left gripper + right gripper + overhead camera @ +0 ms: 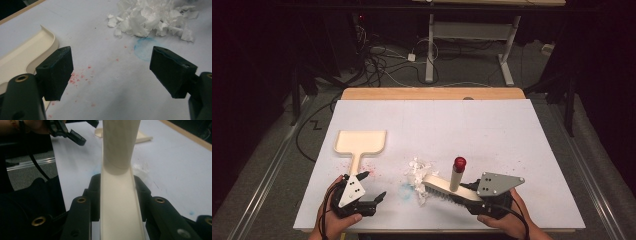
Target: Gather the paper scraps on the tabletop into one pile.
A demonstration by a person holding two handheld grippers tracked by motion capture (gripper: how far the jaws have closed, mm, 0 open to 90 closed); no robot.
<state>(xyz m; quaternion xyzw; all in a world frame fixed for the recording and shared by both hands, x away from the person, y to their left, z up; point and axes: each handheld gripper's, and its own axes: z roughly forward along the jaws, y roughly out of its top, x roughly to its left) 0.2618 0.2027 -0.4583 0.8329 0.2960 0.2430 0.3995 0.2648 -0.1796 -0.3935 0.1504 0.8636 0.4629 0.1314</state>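
My right gripper clamps the brush beside the paper scraps; my left gripper, jaws wide, sits just beside the dustpan handle: should grip it squarely, then sweep low toward it.

Left tool gapes wide; right tool is clamped tight
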